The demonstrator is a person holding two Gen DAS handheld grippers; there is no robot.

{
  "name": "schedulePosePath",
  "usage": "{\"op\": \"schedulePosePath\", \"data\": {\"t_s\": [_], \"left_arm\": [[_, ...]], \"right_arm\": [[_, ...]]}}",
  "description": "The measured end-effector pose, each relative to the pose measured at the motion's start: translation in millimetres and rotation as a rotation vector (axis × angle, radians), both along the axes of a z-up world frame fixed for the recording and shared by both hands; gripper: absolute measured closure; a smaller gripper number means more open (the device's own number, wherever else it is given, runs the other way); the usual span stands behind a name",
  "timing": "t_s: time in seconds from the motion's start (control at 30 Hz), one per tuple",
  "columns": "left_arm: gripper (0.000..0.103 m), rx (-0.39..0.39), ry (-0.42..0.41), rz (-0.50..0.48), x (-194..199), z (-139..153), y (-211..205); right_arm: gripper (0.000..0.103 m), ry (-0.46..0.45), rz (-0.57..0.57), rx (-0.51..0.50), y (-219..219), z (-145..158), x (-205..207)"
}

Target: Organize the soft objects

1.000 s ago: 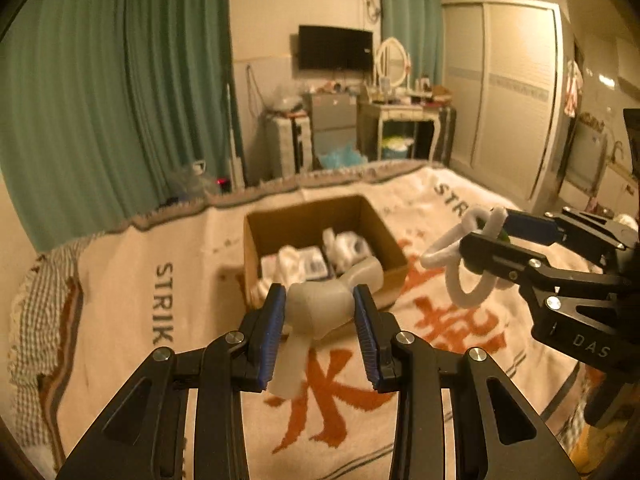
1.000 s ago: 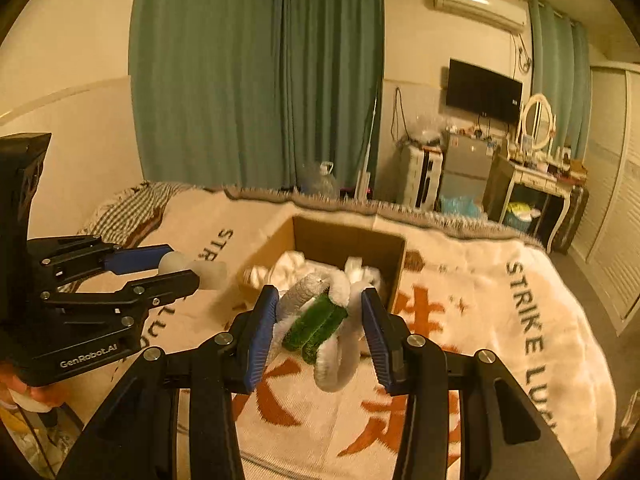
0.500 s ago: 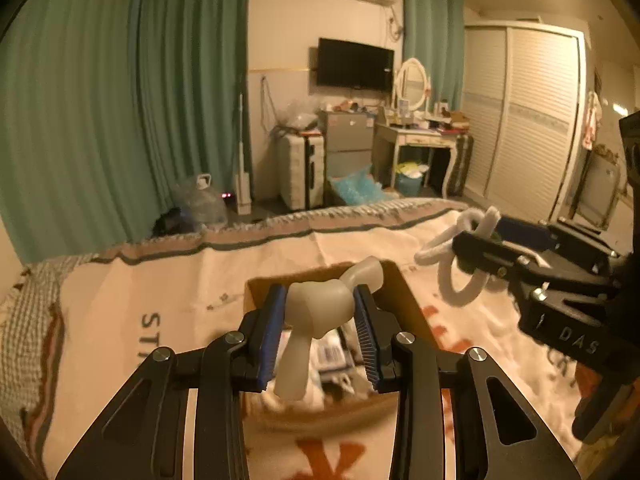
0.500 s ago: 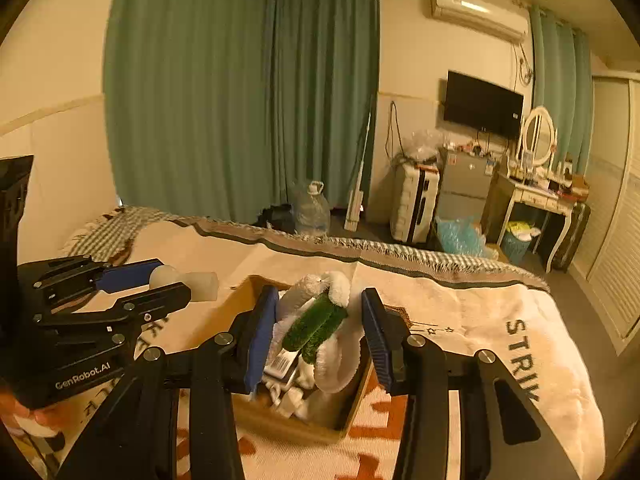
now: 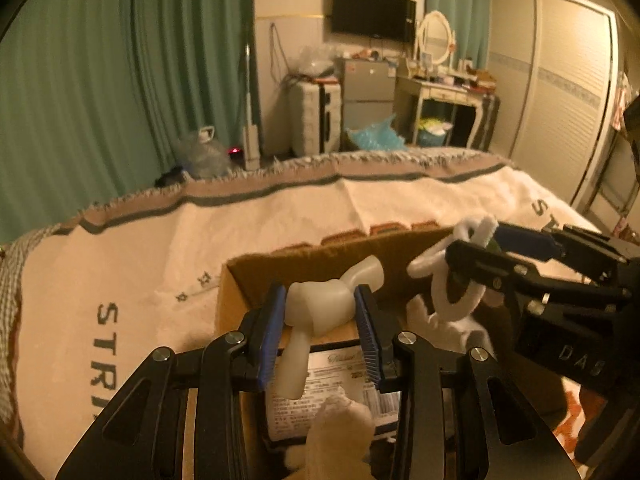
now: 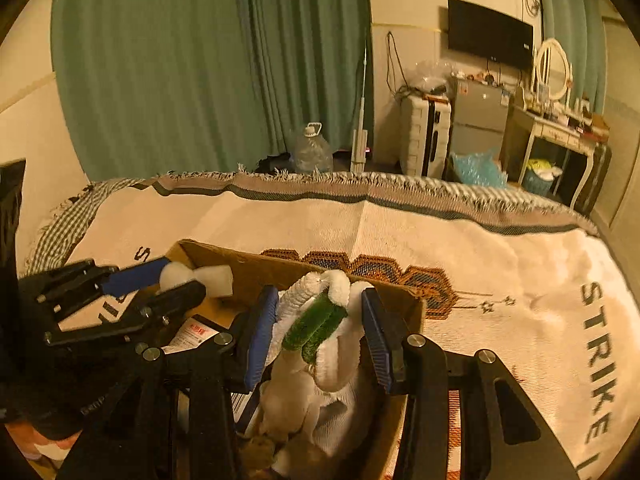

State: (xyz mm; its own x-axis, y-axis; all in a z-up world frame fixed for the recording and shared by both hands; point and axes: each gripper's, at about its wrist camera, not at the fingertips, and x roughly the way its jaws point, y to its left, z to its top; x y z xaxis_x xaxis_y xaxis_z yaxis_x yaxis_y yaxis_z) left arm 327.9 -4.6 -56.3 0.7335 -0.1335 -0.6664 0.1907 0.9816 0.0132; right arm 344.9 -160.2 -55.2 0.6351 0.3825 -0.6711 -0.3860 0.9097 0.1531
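My left gripper (image 5: 320, 320) is shut on a white soft foam piece (image 5: 320, 308) and holds it over the open cardboard box (image 5: 280, 268). My right gripper (image 6: 318, 332) is shut on a white-and-green fuzzy twisted toy (image 6: 320, 320), also over the box (image 6: 412, 308). The left gripper shows at the left of the right wrist view (image 6: 176, 284). The right gripper shows at the right of the left wrist view (image 5: 476, 256). The box holds white soft items (image 6: 332, 408) and a labelled packet (image 5: 340, 384).
The box sits on a cream woven blanket (image 6: 480, 264) with "STRIKE" lettering on a bed. Beyond the bed edge are green curtains (image 6: 200, 60), a water jug (image 6: 312, 152), a suitcase (image 6: 424, 136) and a dressing table (image 5: 444, 96).
Both grippers have moved forward and down over the box, which now lies directly beneath them. Each keeps hold of its item.
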Motion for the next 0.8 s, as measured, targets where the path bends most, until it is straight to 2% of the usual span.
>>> {"op": "schedulePosePath", "data": {"t_s": [0.1,0.13,0.2,0.27,0.43,0.53,0.57,0.6,0.63,0.7,0.8], "left_arm": [[0.063,0.006,0.008,0.006,-0.8,-2.6,-1.3],[0.062,0.020,0.017,0.009,-1.4,-1.5,-3.3],[0.045,0.041,0.005,0.038,-3.1,4.4,-4.0],[0.039,0.035,-0.025,0.052,-13.3,17.9,-3.4],[0.038,0.052,-0.142,0.059,-60.6,86.5,-4.8],[0.037,0.021,-0.237,0.057,-102.8,137.6,-0.8],[0.031,0.009,-0.257,0.055,-114.6,150.8,0.8],[0.021,-0.009,-0.287,0.046,-133.4,169.9,2.7],[0.017,-0.023,-0.314,0.042,-146.3,183.0,4.3],[0.017,-0.038,-0.376,0.036,-178.1,209.9,9.0],[0.016,-0.048,-0.456,0.034,-225.8,244.6,18.1]], "right_arm": [[0.034,-0.007,-0.007,0.014,-3.7,-2.8,1.5],[0.031,-0.013,-0.011,0.011,-3.6,-0.9,-0.2],[0.031,-0.025,-0.021,-0.006,-6.5,7.2,-6.5],[0.031,-0.038,-0.031,-0.012,-11.2,19.7,-15.2],[0.030,-0.105,-0.063,-0.010,-30.7,81.3,-53.4],[0.028,-0.175,-0.086,-0.009,-45.2,132.5,-90.5],[0.027,-0.198,-0.095,-0.009,-49.2,147.8,-103.4],[0.024,-0.220,-0.102,-0.005,-54.0,163.9,-117.1],[0.022,-0.240,-0.106,0.002,-59.1,182.0,-133.3],[0.020,-0.271,-0.116,0.010,-67.8,209.9,-162.4],[0.009,-0.331,-0.129,0.014,-79.0,248.1,-209.3]]}}
